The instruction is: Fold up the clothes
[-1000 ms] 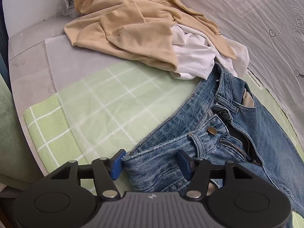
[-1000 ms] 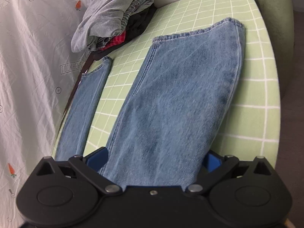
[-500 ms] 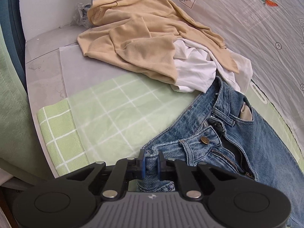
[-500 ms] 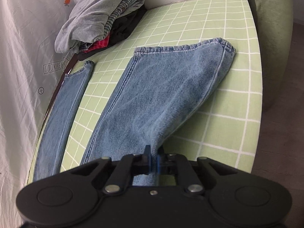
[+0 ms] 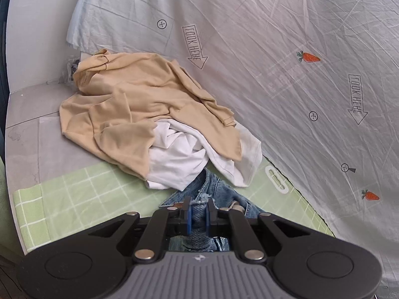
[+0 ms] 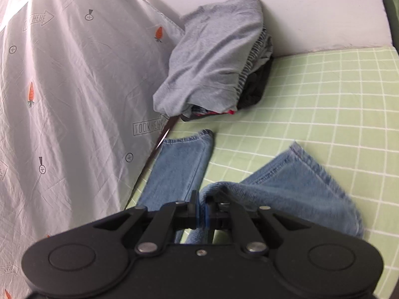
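Note:
A pair of blue jeans [image 5: 214, 191] lies on the green checked sheet [image 5: 82, 194]. My left gripper [image 5: 198, 214] is shut on the jeans' waistband and holds it bunched and raised. In the right wrist view my right gripper [image 6: 202, 210] is shut on the edge of the near jeans leg [image 6: 294, 186], which is lifted and folded over. The far leg [image 6: 182, 167] lies flat by the white cloth.
A tan shirt [image 5: 139, 104] over a white garment [image 5: 184, 159] lies just beyond the waistband. A pile topped with a grey garment [image 6: 214, 57] sits against the wall. A white carrot-print cloth [image 5: 299, 74] hangs along the far side.
Both grippers went from open to shut on the jeans, then lifted. The waistband and the near leg have risen off the sheet and bunched up.

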Demonstrator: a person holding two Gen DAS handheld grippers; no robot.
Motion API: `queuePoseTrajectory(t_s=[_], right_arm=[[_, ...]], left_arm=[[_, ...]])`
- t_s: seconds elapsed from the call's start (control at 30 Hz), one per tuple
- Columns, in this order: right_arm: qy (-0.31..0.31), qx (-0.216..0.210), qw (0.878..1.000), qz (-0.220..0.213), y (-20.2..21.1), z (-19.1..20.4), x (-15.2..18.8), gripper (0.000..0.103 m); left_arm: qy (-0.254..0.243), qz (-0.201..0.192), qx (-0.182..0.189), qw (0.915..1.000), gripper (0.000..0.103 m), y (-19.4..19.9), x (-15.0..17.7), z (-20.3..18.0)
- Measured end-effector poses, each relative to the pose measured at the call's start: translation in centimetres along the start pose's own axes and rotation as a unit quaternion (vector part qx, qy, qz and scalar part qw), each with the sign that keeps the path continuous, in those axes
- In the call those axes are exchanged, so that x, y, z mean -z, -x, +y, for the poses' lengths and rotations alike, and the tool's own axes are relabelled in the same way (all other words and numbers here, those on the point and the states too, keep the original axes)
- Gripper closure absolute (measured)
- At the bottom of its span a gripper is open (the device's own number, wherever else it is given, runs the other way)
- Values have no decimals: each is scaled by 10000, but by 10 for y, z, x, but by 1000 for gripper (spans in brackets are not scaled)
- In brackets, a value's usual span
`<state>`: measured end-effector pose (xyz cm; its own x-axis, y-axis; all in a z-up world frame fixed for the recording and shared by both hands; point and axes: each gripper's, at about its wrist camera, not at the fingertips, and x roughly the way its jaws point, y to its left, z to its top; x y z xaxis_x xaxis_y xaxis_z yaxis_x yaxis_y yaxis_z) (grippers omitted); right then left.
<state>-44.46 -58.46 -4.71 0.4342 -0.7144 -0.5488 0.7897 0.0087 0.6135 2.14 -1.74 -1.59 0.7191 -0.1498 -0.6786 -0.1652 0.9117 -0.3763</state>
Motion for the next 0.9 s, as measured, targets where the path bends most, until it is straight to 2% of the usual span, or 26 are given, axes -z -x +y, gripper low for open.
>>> queuePoseTrajectory(t_s=[0.17, 0.2, 0.37, 0.5, 0.63, 0.77, 0.9], right_arm=[[76, 110, 9997, 186, -49, 21, -4, 99], [170, 115, 9996, 196, -56, 28, -6, 99], [867, -68, 9959, 234, -101, 70, -17, 99], [1009, 77, 9939, 443, -145, 89, -13, 99], [695, 69, 9955, 639, -175, 103, -14, 99], [1235, 13, 9909, 533, -192, 135, -14, 99], [1368, 278, 9872, 770, -232, 145, -3, 99]], left_arm=[[852, 188, -125, 9961, 93, -28, -4, 7], [894, 193, -141, 9957, 93, -31, -6, 6], [687, 154, -262, 9972, 93, -51, -13, -14], [699, 257, -382, 9965, 93, -80, -13, -24], [610, 342, -409, 9967, 93, -99, -19, -33], [395, 222, -356, 9983, 92, -109, -27, -46], [588, 316, -434, 9968, 93, -137, -27, -45]])
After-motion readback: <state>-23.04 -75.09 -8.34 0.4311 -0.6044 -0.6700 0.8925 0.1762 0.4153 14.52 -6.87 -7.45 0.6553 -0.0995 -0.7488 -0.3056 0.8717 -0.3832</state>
